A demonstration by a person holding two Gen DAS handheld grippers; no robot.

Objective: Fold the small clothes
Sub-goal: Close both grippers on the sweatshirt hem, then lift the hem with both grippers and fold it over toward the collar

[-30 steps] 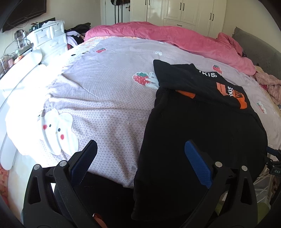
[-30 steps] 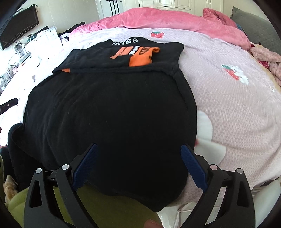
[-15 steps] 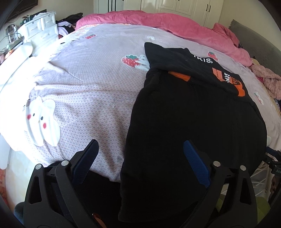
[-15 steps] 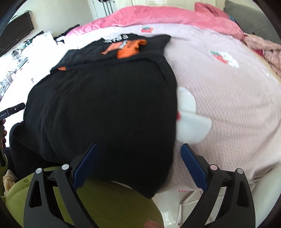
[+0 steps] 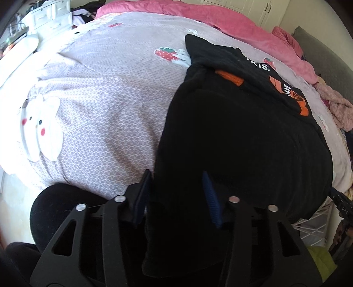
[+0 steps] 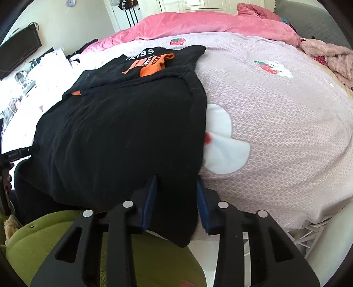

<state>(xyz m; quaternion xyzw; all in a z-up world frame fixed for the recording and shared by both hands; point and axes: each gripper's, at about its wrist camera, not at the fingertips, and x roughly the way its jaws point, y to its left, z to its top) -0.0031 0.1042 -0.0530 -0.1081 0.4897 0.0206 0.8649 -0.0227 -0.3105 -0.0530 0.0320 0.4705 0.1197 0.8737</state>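
A black garment (image 5: 242,136) with orange and white print lies spread on the bed, its far part folded over; it also shows in the right wrist view (image 6: 123,123). Its near hem hangs over the bed's front edge. My left gripper (image 5: 176,194) is at the hem's left corner, its blue fingers closed in around the black cloth. My right gripper (image 6: 176,198) is at the hem's right corner, its fingers closed in on the cloth.
The bed has a lilac cover (image 5: 106,106) with strawberry and white bunny patches (image 6: 225,145). A pink duvet (image 6: 198,22) lies at the far side. A green cushion (image 6: 132,253) sits below the right gripper. White drawers (image 5: 50,17) stand far left.
Both grippers moved down and forward to the garment's near hem corners, and their fingers narrowed from wide open to closing on the black cloth.
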